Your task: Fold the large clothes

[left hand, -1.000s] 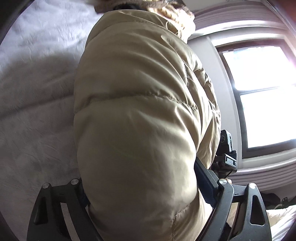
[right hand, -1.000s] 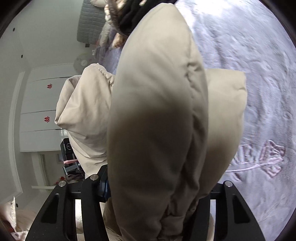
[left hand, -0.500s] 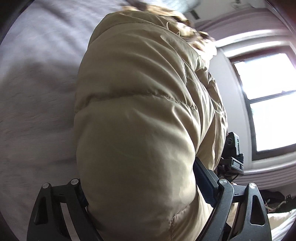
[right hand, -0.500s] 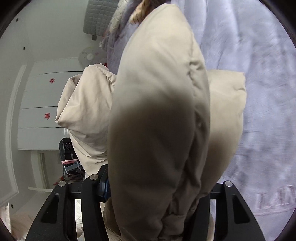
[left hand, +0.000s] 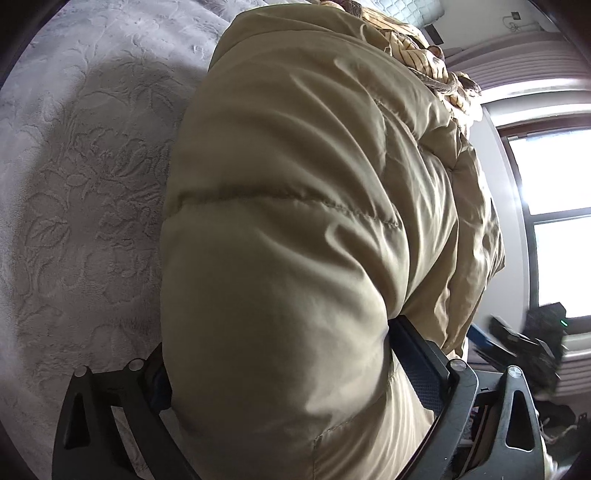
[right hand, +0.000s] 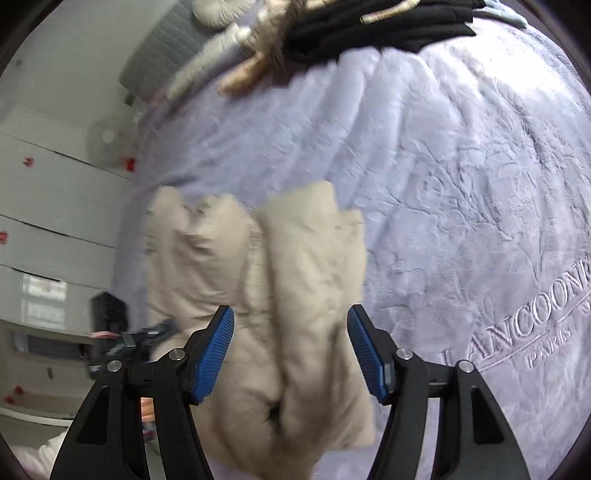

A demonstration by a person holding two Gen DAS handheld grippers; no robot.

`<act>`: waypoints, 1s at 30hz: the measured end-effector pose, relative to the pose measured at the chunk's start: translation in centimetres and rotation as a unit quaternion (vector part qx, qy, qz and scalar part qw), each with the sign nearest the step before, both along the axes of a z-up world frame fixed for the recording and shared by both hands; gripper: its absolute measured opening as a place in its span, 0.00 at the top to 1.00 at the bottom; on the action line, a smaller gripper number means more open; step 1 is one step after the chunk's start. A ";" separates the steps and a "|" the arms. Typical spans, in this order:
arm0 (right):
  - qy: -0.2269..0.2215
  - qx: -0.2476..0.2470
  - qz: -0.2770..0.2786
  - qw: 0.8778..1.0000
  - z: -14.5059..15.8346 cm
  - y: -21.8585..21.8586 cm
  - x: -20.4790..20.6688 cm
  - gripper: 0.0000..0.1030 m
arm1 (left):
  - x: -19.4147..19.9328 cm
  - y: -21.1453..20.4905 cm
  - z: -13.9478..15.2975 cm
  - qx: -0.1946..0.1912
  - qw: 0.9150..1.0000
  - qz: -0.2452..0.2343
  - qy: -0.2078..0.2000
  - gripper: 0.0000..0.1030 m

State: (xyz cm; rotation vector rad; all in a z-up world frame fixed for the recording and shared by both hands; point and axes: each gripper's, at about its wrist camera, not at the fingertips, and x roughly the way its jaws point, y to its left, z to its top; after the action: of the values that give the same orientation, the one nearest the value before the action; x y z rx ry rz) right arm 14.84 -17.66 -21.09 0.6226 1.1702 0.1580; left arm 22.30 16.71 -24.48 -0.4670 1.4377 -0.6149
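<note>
The puffer jacket lies folded on the bedspread, near its left edge in the right wrist view. Right gripper hangs just above it, jaws apart either side of the bundle w/o touching. A pile of clothes sits at the far end of the bed. Left gripper has the jacket bulging betw. its jaws (fingertips hidden). Window is to the right.

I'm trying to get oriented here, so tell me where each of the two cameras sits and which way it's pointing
Left wrist: on the left gripper, looking along its fingers into the beige puffer jacket clamped between them, bedspread behind.
Right wrist: on the right gripper, facing the jacket lying on the bedspread past its open blue pads.
Shared: jacket and bedspread.
</note>
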 end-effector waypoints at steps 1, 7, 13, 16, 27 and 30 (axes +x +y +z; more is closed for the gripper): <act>-0.001 0.011 0.000 1.000 0.2 0.2 -0.5 0.43 | 0.8 1.0 0.2 0.005 1.000 -0.001 -0.002 0.01; 0.029 0.032 -0.019 0.999 -2.1 2.7 3.9 0.59 | 0.2 1.4 0.1 0.016 1.000 -0.006 -0.006 0.01; 0.057 0.099 0.026 0.993 -5.0 3.3 8.5 0.52 | 0.8 1.1 -0.1 0.029 1.000 0.008 -0.004 0.00; 0.055 0.068 0.052 0.995 -4.3 4.2 8.7 0.94 | 0.8 -0.4 0.4 0.056 0.998 0.014 -0.008 0.00; 0.092 -0.050 0.055 0.993 -6.0 3.7 5.8 0.98 | 1.2 -6.9 10.3 0.189 0.961 -0.003 -0.201 0.00; 0.094 -0.079 0.053 0.991 -5.8 3.1 4.4 1.00 | 2.3 -10.2 7.9 0.231 0.954 -0.029 -0.187 0.00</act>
State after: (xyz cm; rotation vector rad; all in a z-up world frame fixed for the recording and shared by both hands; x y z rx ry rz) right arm 19.26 -14.61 -26.93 0.4421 1.3841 0.0974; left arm 24.59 6.48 -16.62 0.0633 1.1809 -0.3674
